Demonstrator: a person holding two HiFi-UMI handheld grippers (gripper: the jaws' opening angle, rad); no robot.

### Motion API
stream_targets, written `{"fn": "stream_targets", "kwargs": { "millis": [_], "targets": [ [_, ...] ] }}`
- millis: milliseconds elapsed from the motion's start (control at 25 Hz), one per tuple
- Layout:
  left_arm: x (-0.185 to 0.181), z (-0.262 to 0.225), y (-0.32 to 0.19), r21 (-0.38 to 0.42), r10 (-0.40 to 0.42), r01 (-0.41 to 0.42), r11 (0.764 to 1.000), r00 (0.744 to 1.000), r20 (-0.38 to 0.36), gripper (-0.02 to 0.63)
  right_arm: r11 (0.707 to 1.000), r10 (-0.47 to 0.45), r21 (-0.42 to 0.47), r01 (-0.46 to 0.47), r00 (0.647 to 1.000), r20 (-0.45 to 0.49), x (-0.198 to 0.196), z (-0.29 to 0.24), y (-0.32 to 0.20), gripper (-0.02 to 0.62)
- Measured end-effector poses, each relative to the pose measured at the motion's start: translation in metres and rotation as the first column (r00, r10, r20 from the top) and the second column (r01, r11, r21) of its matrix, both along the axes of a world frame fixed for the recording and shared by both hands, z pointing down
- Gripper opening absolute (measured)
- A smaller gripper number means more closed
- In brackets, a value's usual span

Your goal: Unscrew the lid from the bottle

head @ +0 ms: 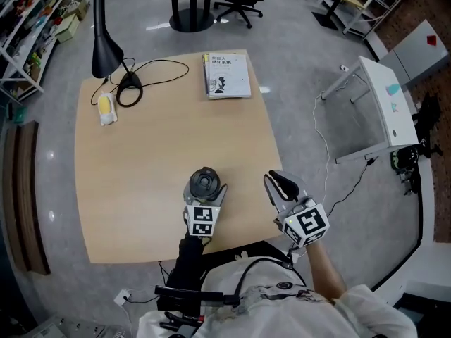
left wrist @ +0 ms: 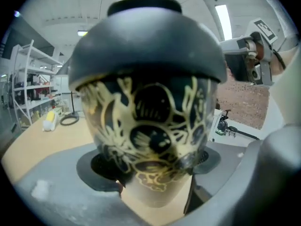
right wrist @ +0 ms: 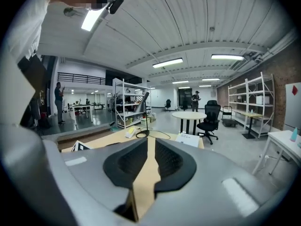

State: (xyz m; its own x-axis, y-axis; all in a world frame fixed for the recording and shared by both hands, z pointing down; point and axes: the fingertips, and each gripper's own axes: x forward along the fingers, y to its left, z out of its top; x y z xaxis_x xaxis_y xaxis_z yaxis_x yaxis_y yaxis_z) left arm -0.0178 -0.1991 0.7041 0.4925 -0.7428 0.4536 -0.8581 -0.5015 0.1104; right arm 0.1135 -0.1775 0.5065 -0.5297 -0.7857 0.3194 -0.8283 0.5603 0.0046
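**Bottle clamped, lid on**

Left hand-held gripper [head: 205, 192] is pinching the bottle [left wrist: 150, 131] by its sides. The bottle stands on the table [head: 141, 182], with its dark lid [left wrist: 146, 46] above the jaws. Right hand-held gripper [head: 282, 184] is off to the left one's right, clear of the bottle, jaws nearly pressed together with nothing between them.

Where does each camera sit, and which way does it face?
Head view: on the person's head, facing steeply down at the table; shows left gripper, right gripper, right forearm.
Left gripper view: on the left gripper, facing the bottle between its jaws.
Right gripper view: on the right gripper, facing across the table towards the lamp; jaws almost together.
Shared: head and left gripper views both show bottle, right gripper.
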Motion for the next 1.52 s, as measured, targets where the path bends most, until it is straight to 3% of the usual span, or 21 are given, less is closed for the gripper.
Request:
{"fn": "stream_targets", "kwargs": {
  "millis": [80, 280, 320, 400, 440, 560, 680, 760, 840, 920, 1000, 1080, 1120, 1160, 1200, 1240, 1360, 1400, 1440, 1480, 1520],
  "targets": [
    [0.005, -0.041, -0.001, 0.07, 0.001, -0.002, 0.998, 1.0, 0.014, 0.411, 0.997, -0.056, 0.053, 0.056, 0.998, 0.007, -0.01, -0.021, -0.001, 0.006],
    [0.021, -0.131, 0.01, 0.23, 0.04, -0.046, 0.972, 0.999, 0.031, 0.413, 0.944, -0.314, 0.131, 0.304, 0.947, 0.064, -0.05, -0.069, 0.012, 0.008],
    [0.024, -0.146, 0.014, 0.249, 0.047, -0.052, 0.967, 0.999, 0.026, 0.413, 0.919, -0.386, 0.119, 0.375, 0.919, 0.08, -0.06, -0.078, 0.017, 0.056],
    [0.03, -0.169, 0.023, 0.269, 0.058, -0.061, 0.961, 0.998, 0.02, 0.413, 0.842, -0.539, 0.076, 0.534, 0.839, 0.075, -0.083, -0.093, 0.032, 0.307],
    [0.032, -0.177, 0.026, 0.269, 0.065, -0.068, 0.961, 0.998, 0.02, 0.413, 0.788, -0.616, 0.06, 0.613, 0.787, 0.041, -0.093, -0.098, 0.041, 0.389],
    [0.038, -0.188, 0.035, 0.241, 0.126, -0.127, 0.962, 0.992, 0.022, 0.413, 0.607, -0.79, 0.01, 0.794, 0.605, -0.093, -0.125, -0.096, 0.068, 0.502],
    [0.046, -0.199, 0.047, 0.222, 0.228, -0.231, 0.947, 0.973, 0.041, 0.413, 0.494, -0.858, -0.018, 0.869, 0.484, -0.171, -0.144, -0.087, 0.076, 0.512],
    [0.052, -0.21, 0.057, 0.223, 0.303, -0.307, 0.925, 0.952, 0.053, 0.413, 0.431, -0.892, -0.004, 0.902, 0.425, -0.155, -0.15, -0.098, 0.082, 0.477],
    [0.055, -0.224, 0.065, 0.231, 0.38, -0.382, 0.895, 0.924, 0.055, 0.414, 0.337, -0.932, 0.04, 0.941, 0.339, -0.126, -0.153, -0.118, 0.092, 0.471],
    [0.059, -0.235, 0.078, 0.237, 0.48, -0.481, 0.844, 0.875, 0.065, 0.414, 0.195, -0.973, 0.059, 0.979, 0.201, -0.118, -0.15, -0.133, 0.105, 0.471],
    [0.071, -0.25, 0.098, 0.245, 0.608, -0.603, 0.759, 0.791, 0.067, 0.414, -0.011, -0.994, 0.057, 0.998, -0.005, -0.109, -0.138, -0.145, 0.123, 0.471],
    [0.088, -0.266, 0.121, 0.265, 0.726, -0.707, 0.656, 0.687, 0.035, 0.414, -0.227, -0.974, 0.067, 0.972, -0.225, -0.041, -0.123, -0.16, 0.142, 0.471],
    [0.096, -0.272, 0.13, 0.276, 0.765, -0.737, 0.617, 0.644, 0.011, 0.414, -0.293, -0.956, 0.071, 0.954, -0.294, 0.016, -0.117, -0.166, 0.148, 0.471],
    [0.101, -0.275, 0.135, 0.285, 0.784, -0.749, 0.598, 0.62, -0.017, 0.415, -0.305, -0.948, 0.063, 0.95, -0.309, 0.074, -0.114, -0.169, 0.149, 0.473],
    [0.104, -0.276, 0.133, 0.289, 0.782, -0.741, 0.606, 0.621, -0.047, 0.414, -0.258, -0.959, 0.037, 0.965, -0.26, 0.112, -0.114, -0.168, 0.145, 0.488],
    [0.104, -0.273, 0.127, 0.284, 0.759, -0.716, 0.638, 0.647, -0.076, 0.414, -0.158, -0.981, 0.0, 0.987, -0.157, 0.11, -0.114, -0.164, 0.134, 0.517],
    [0.085, -0.247, 0.092, 0.214, 0.579, -0.553, 0.805, 0.811, -0.084, 0.414, 0.29, -0.957, -0.028, 0.956, 0.289, -0.035, -0.105, -0.15, 0.091, 0.532],
    [0.076, -0.238, 0.081, 0.187, 0.503, -0.488, 0.853, 0.863, -0.042, 0.414, 0.425, -0.904, -0.004, 0.905, 0.424, -0.058, -0.1, -0.147, 0.082, 0.532],
    [0.068, -0.23, 0.072, 0.169, 0.433, -0.429, 0.887, 0.901, 0.016, 0.414, 0.536, -0.842, 0.02, 0.844, 0.536, -0.057, -0.097, -0.143, 0.076, 0.538],
    [0.062, -0.223, 0.066, 0.16, 0.378, -0.385, 0.909, 0.923, 0.076, 0.414, 0.62, -0.783, 0.035, 0.784, 0.621, -0.041, -0.097, -0.139, 0.072, 0.538],
    [0.06, -0.219, 0.062, 0.158, 0.342, -0.359, 0.92, 0.932, 0.125, 0.414, 0.674, -0.738, 0.041, 0.738, 0.675, -0.02, -0.099, -0.133, 0.068, 0.538]
  ]
}}
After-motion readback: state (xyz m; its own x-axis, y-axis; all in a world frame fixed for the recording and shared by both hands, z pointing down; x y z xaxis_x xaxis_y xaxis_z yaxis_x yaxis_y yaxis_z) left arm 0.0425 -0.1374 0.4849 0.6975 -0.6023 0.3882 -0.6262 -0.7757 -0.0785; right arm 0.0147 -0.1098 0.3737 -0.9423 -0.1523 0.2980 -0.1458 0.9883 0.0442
